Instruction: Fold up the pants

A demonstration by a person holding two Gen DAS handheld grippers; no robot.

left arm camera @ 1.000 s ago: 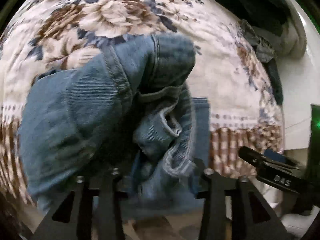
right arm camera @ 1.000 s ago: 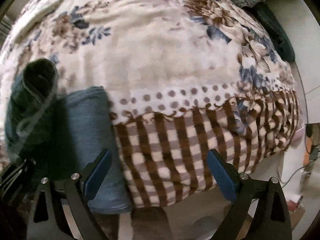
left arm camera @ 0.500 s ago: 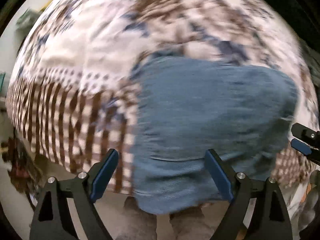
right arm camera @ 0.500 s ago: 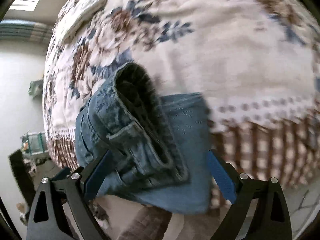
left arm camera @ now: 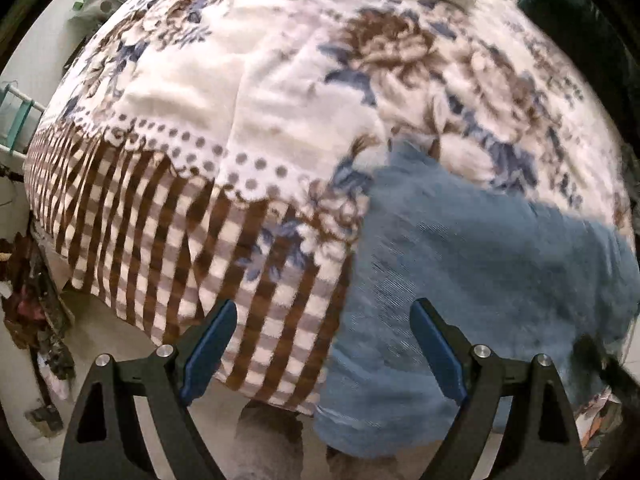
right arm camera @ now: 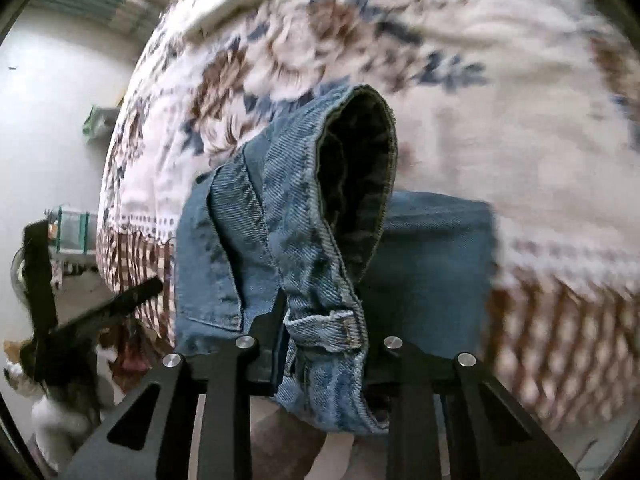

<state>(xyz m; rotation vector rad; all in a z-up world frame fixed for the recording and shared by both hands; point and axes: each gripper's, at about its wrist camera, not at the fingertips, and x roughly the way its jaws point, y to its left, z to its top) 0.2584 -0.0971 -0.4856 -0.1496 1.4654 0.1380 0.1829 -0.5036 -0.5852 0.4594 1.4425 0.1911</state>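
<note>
The right gripper (right arm camera: 320, 344) pinches the jeans (right arm camera: 304, 240) at the waistband between its jaws; left gripper (left arm camera: 320, 344) jaws spread, denim lying just ahead on the bed (left arm camera: 280, 100). Heavy, floppy denim; thick seams grip best.

Big bed with a floral blanket (left arm camera: 280, 92) ahead of the fingers, brown check border hanging off. White wall (right arm camera: 52, 92) and pale floor (left arm camera: 120, 328) off left.
</note>
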